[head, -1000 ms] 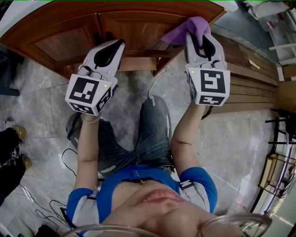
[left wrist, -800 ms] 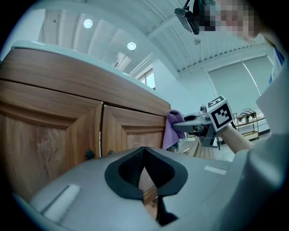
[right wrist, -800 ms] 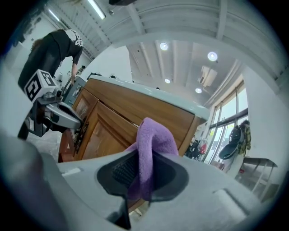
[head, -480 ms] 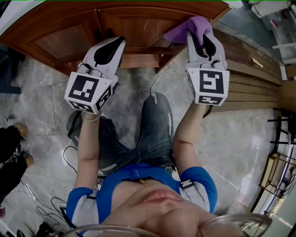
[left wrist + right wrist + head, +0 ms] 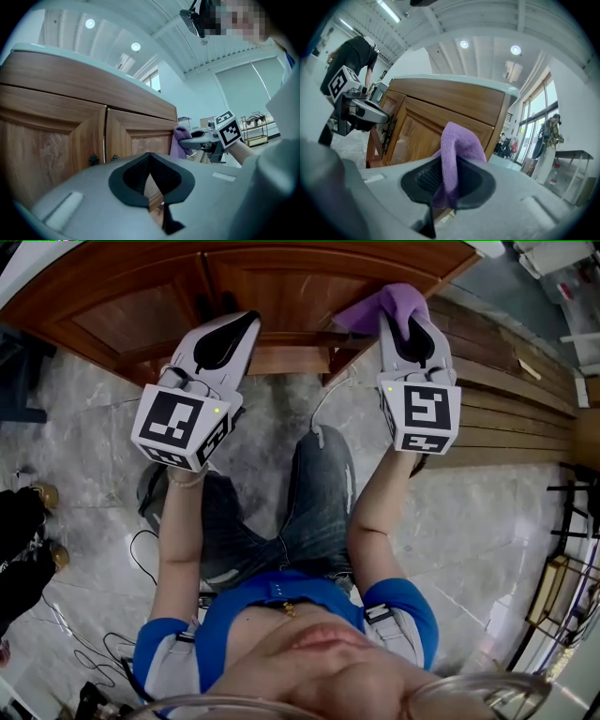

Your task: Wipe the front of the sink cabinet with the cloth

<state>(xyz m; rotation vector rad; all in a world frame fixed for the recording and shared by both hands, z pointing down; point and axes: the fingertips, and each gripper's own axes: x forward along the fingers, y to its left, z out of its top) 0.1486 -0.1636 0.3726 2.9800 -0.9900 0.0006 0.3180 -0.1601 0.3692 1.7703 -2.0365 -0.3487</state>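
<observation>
- Across the lower head view, a grey stone floor [image 5: 469,521] spreads under the person's legs. Wooden boards [image 5: 516,413] lie at the right. The gripper views show a white ceiling with round lights and tall windows.
- Along the top edge stands the wooden sink cabinet [image 5: 131,320] with two panelled doors. The left gripper view shows a pale worktop [image 5: 70,54] above them.
- At upper left of centre, the left hand-held gripper [image 5: 239,329] has its jaws closed together on nothing. It hangs near the doors and has drifted slightly right over the last second.
- At upper right, the right hand-held gripper [image 5: 405,317] is clamped on the cloth. It has barely shifted.
- The purple cloth [image 5: 386,304] bunches past the jaw tips at the right door's edge. It has edged a little left. Whether it touches the wood I cannot tell.
- The stroke looks short, so most of the front likely remains to be wiped.
</observation>
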